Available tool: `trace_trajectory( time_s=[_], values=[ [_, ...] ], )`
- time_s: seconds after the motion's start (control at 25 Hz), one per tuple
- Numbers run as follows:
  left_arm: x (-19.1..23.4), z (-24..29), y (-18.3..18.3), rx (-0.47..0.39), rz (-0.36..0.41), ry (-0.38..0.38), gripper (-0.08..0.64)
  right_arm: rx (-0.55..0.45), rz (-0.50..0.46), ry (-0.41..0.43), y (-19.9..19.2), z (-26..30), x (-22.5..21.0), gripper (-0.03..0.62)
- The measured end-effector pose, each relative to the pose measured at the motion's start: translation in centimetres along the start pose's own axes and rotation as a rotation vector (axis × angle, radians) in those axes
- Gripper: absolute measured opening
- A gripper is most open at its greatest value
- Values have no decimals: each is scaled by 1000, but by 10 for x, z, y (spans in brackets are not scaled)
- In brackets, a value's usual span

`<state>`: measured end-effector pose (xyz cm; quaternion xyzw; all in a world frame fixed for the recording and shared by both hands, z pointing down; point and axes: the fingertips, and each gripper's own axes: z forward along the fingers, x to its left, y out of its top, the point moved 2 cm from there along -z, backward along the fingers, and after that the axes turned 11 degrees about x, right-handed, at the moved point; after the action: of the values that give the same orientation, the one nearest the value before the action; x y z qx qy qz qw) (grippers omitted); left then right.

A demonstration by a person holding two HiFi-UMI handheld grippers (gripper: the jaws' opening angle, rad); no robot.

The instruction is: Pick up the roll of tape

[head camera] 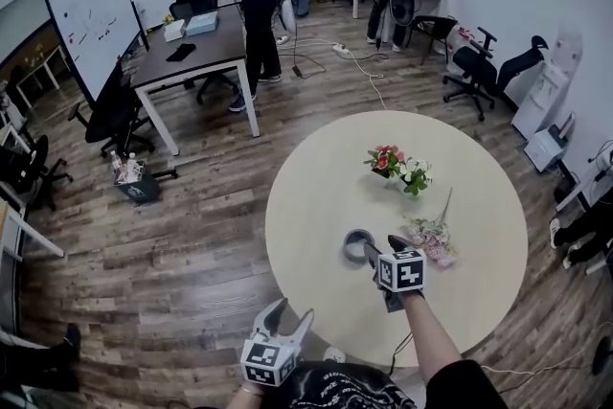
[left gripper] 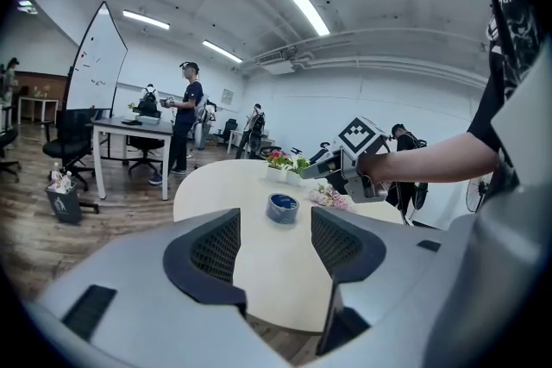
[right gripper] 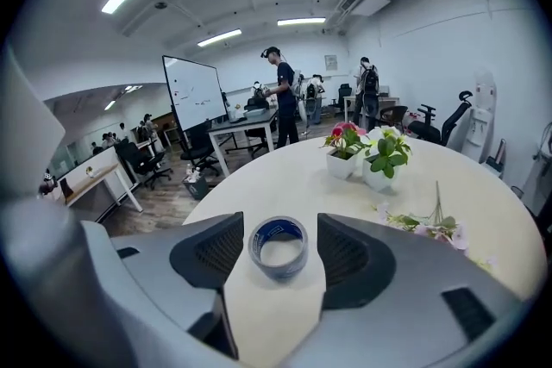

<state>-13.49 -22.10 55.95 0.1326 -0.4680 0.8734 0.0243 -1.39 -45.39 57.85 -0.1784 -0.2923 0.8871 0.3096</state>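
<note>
On the desk (head camera: 326,196) | your right claw (head camera: 381,246) spread wide, framing the tape roll (right gripper: 278,270), untouched | left claw (head camera: 292,313) gaping, empty | grip, lift pending

The grey two-jaw right gripper (head camera: 380,249), on an outstretched bare forearm (head camera: 428,332), tilts downward with its jaws wide apart. The grey left gripper (head camera: 290,321) sits close to the body, jaws also parted.
</note>
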Motion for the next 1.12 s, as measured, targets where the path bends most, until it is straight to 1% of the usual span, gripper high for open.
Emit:
trace_trajectory(
  time_s=[0.24, 0.4, 0.48, 0.6, 0.68, 0.76, 0.8, 0.88, 0.92, 0.96, 1.0, 1.04, 1.08, 1.12],
  values=[
    [9, 2, -1, 21, -35, 73, 273, 129, -39, 31, 8, 56, -10, 284],
    [15, 4, 0, 32, -43, 111, 273, 229, -78, 18, 1, 92, -17, 298],
    [18, 2, -1, 37, -49, 134, 273, 269, -90, 29, -4, 108, -17, 313],
    [22, 3, -2, 40, -64, 163, 273, 322, -94, 36, -14, 126, -20, 316],
    [23, 3, -2, 42, -70, 174, 273, 351, -102, 28, -20, 135, -23, 316],
    [24, 3, 1, 45, -69, 181, 273, 363, -103, 1, -21, 139, -28, 313],
    [24, 4, 3, 46, -69, 182, 273, 364, -104, -17, -21, 139, -31, 278],
    [23, 5, 7, 42, -70, 184, 273, 363, -110, -35, -20, 137, -32, 255],
    [23, 6, 9, 40, -71, 183, 273, 360, -110, -23, -20, 136, -29, 233],
    [22, 7, 9, 40, -70, 181, 273, 357, -101, 5, -21, 137, -23, 230],
    [21, 8, 10, 40, -69, 178, 273, 353, -94, 20, -21, 137, -20, 209],
    [20, 9, 10, 41, -67, 175, 273, 348, -98, 1, -20, 136, -23, 198],
    [19, 10, 10, 43, -65, 172, 273, 346, -102, -17, -20, 136, -26, 164],
    [19, 11, 10, 45, -62, 169, 273, 350, -99, -4, -21, 136, -23, 125]
  ],
)
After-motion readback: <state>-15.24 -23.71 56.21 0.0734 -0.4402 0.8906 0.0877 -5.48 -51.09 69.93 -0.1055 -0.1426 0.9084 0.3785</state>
